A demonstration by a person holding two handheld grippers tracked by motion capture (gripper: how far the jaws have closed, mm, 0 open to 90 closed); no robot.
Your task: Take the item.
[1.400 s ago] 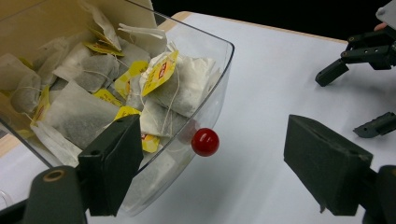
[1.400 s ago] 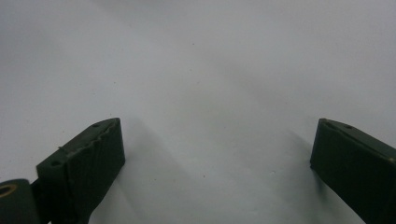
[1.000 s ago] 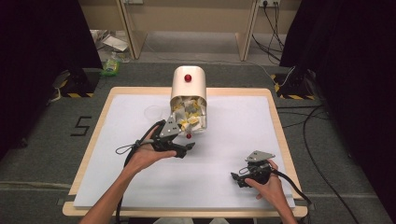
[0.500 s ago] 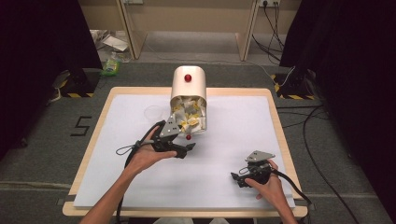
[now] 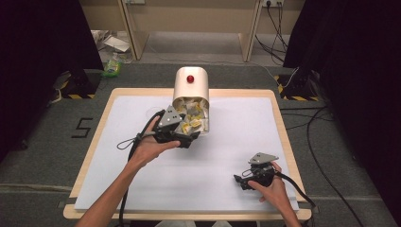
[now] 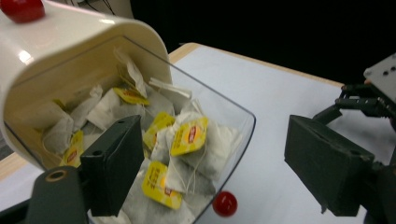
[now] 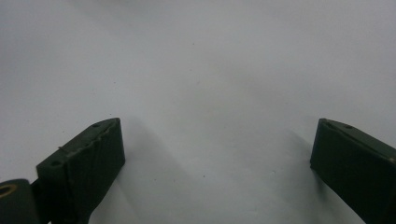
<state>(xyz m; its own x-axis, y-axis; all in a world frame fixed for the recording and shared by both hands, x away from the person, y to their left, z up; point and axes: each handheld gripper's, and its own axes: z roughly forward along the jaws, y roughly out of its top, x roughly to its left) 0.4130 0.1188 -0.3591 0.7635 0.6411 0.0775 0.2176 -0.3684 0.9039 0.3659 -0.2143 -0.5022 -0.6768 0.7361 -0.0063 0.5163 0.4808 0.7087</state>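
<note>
A cream canister (image 5: 190, 85) with a red knob (image 5: 190, 79) lies on its side on the white table (image 5: 236, 123), mouth toward me. Its clear lid (image 6: 233, 116) hangs open, and several tea bags (image 6: 189, 140) with yellow tags spill from it. A small red knob (image 6: 224, 204) sits on the lid's lower edge. My left gripper (image 5: 188, 128) is open at the canister's mouth. In the left gripper view the left gripper (image 6: 212, 140) spans the tea bags, one jaw against the pile. My right gripper (image 5: 240, 180) rests open near the front right of the table, and in its own view the right gripper (image 7: 215, 135) holds nothing.
The table's wooden rim (image 5: 279, 118) borders grey carpet. Cables (image 5: 317, 118) run along the floor at right, and litter with a green bottle (image 5: 112, 64) lies at back left. The right gripper also appears at the right of the left gripper view (image 6: 373, 93).
My left gripper has moved a little forward toward the canister's mouth. The right gripper has stayed put.
</note>
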